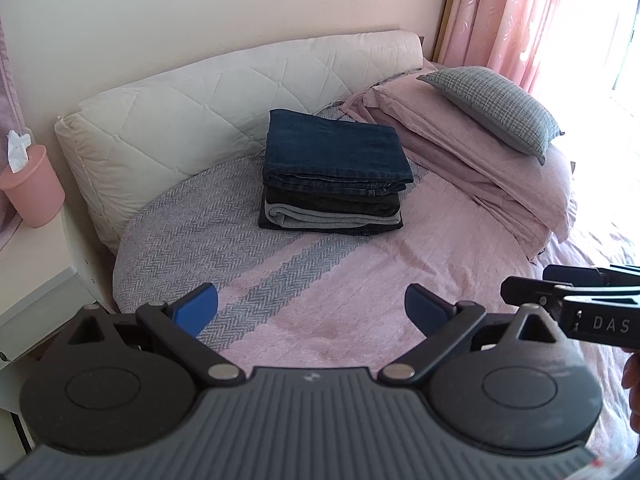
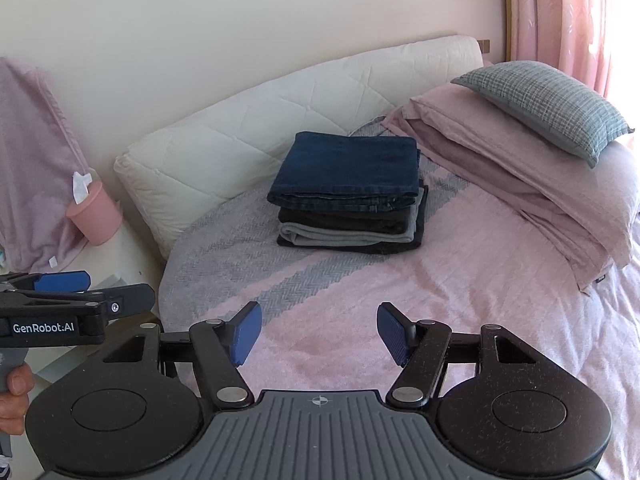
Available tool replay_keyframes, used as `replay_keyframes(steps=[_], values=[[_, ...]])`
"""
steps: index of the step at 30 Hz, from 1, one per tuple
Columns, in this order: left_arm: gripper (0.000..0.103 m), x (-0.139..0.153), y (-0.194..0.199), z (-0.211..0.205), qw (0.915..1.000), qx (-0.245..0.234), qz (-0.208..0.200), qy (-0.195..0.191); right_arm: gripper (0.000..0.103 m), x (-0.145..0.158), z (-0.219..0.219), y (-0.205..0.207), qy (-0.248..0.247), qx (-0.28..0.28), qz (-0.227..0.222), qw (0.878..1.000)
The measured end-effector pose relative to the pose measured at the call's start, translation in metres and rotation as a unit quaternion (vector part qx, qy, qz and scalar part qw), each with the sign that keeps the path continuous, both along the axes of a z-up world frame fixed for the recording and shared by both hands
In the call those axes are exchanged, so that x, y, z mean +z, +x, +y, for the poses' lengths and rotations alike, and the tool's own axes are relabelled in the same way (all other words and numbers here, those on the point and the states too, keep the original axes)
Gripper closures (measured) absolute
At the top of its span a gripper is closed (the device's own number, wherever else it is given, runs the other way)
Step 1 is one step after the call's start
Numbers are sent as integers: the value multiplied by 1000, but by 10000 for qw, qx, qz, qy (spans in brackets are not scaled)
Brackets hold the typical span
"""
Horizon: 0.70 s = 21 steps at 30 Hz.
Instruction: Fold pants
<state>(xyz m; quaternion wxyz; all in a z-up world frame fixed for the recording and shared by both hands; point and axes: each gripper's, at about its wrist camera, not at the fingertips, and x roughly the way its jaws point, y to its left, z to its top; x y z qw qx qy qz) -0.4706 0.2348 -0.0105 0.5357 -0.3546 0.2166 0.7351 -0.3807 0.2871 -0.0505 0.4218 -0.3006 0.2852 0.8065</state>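
Folded pants (image 1: 336, 176) stacked on bed (image 1: 360, 280), twelve o'clock of both tools. Left gripper (image 1: 311, 308) and right gripper (image 2: 319, 330): jaws spread wide, holding nothing, well apart from stack.

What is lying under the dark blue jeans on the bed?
Under the folded blue jeans lie a black garment, a grey one and a dark one at the bottom. Only their edges show; the rest is covered.

I see a pink bedspread (image 1: 400, 264) with a grey herringbone band. A cream quilted headboard (image 1: 192, 96) stands at the far side. Far right, a grey checked pillow (image 1: 496, 108) lies on pink pillows (image 1: 460, 148), by pink curtains (image 1: 520, 20). At left, a pink tissue cup (image 1: 34, 188).
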Motion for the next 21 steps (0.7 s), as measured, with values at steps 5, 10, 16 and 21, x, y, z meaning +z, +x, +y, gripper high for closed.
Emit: replay_keyframes(steps=[5, 10, 16, 21], values=[[5, -4, -5, 7, 10000, -47, -19, -53, 42, -2, 5, -5, -51, -30, -11, 10000], [5, -6, -10, 13, 9999, -98, -30, -79, 42, -3, 8, -9, -82, -47, -25, 10000], [5, -10, -16, 18, 9998, -142, -45, -118, 42, -4, 11, -15, -89, -68, -45, 9999], [5, -13, -19, 23, 9997, -178, -58, -147, 42, -6, 16, -18, -125, -107, -73, 9998]])
